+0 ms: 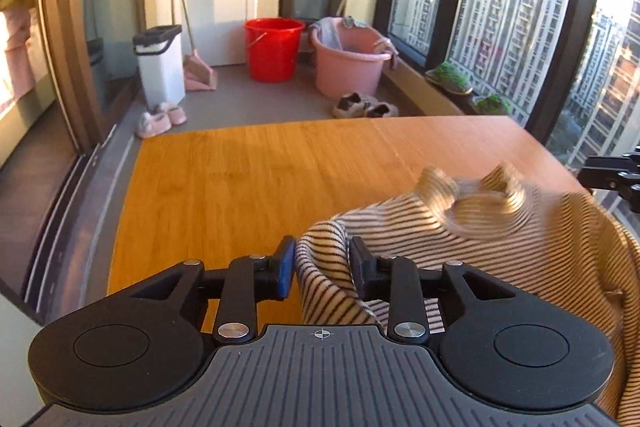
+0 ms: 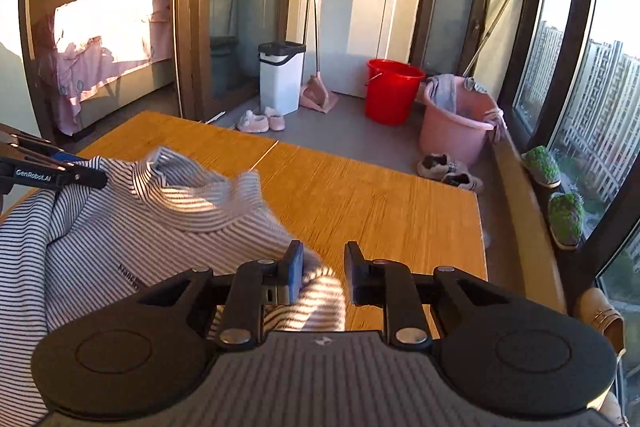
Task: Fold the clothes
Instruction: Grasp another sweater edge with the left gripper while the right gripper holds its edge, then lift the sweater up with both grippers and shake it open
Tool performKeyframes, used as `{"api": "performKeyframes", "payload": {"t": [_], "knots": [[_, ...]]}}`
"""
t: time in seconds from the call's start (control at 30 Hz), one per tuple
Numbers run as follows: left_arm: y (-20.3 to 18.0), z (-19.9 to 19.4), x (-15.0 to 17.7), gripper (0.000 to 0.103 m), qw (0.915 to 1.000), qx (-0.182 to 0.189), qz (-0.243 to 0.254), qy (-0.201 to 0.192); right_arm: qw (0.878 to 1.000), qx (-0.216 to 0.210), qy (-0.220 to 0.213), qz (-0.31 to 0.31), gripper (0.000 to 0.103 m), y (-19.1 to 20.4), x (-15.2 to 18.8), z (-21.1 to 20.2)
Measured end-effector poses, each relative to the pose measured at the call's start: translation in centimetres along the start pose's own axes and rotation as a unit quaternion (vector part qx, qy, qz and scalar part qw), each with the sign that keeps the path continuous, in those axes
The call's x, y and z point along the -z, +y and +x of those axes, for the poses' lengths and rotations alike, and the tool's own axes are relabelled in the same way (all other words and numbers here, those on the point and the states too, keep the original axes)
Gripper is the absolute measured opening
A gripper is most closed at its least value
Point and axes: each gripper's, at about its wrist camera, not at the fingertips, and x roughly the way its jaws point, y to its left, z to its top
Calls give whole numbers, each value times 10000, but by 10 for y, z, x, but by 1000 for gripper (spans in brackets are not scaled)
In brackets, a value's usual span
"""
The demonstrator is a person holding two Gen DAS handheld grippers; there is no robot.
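A black-and-white striped high-neck top (image 1: 480,227) lies partly lifted over the near right of the wooden table (image 1: 240,187). My left gripper (image 1: 322,269) stands half open with the top's left shoulder fabric between its fingers, not pinched. In the right wrist view the same top (image 2: 140,227) fills the near left, collar blurred. My right gripper (image 2: 322,273) is open, with the right shoulder fabric lying between and under its fingers. The left gripper (image 2: 60,175) shows at the far left by the other shoulder. The right gripper's fingers (image 1: 612,179) show at the right edge.
Beyond the table's far edge are a red bucket (image 1: 274,49), a pink tub (image 1: 350,61), a white bin (image 1: 160,65), slippers (image 1: 162,117) and shoes (image 1: 366,105) on the floor. Windows and a sill with plants (image 2: 556,195) run along the right.
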Motion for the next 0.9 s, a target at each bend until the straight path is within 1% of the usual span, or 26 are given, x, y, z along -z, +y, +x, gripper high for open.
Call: {"api": "performKeyframes", "payload": {"t": [0.07, 0.1, 0.13, 0.17, 0.23, 0.3, 0.33, 0.37, 0.4, 0.43, 0.47, 0.5, 0.53, 0.6, 0.63, 0.7, 0.73, 0.8, 0.9], "knots": [[-1, -3, -4, 62, 9997, 209, 32, -89, 9997, -108, -49, 221, 29, -8, -5, 1], [-3, -2, -7, 67, 9995, 281, 72, -109, 9992, -175, -49, 354, 32, -13, -6, 2], [-4, 1, -9, 75, 9994, 332, 102, -86, 9985, -241, -48, 488, 37, -18, -7, 3], [-4, 6, -10, 77, 9994, 332, 103, -26, 9976, -308, -48, 621, 43, -23, -9, 4], [-3, 21, -8, 77, 9994, 287, 56, 174, 9970, -347, 115, 685, 50, -20, -2, 13], [-2, 32, -3, 70, 9989, 295, -4, 361, 9962, -376, 295, 728, 50, -17, 5, 23], [-2, 35, 0, 56, 9986, 296, 4, 444, 9957, -390, 385, 749, 50, -15, 9, 28], [-2, 37, 4, 40, 9983, 283, 26, 509, 9951, -405, 474, 771, 47, -13, 13, 33], [-2, 37, 6, 35, 9982, 260, 32, 538, 9944, -419, 564, 792, 41, -12, 16, 38], [-3, 34, 9, 27, 9983, 240, 48, 523, 9936, -433, 654, 813, 23, -10, 20, 42], [-3, 30, 10, 18, 9985, 216, 61, 495, 9927, -448, 743, 834, 17, -8, 24, 47], [-3, 24, 10, 17, 9989, 182, 62, 431, 9938, -412, 682, 771, 15, -6, 23, 44], [-2, 16, 9, 15, 9993, 155, 66, 347, 9961, -335, 476, 658, 13, -2, 19, 32], [-3, -6, 3, 14, 9999, 139, 85, 56, 9978, -294, -53, 590, 12, 0, 9, -5], [-6, -22, -1, 13, 9997, 135, 104, -155, 9975, -279, -321, 564, 12, 0, 5, -25], [-15, -60, -10, 13, 9971, 84, 234, -716, 9947, -249, -856, 511, 12, 1, -5, -64], [-23, -84, -14, 13, 9937, 40, 354, -1065, 9922, -234, -1122, 483, 12, 1, -9, -84], [-47, -136, -21, 13, 9828, 6, 566, -1760, 9851, -203, -1652, 428, 12, 2, -19, -123], [-85, -210, -24, 13, 9600, 12, 863, -2663, 9691, -155, -2438, 343, 12, 3, -33, -181]]}}
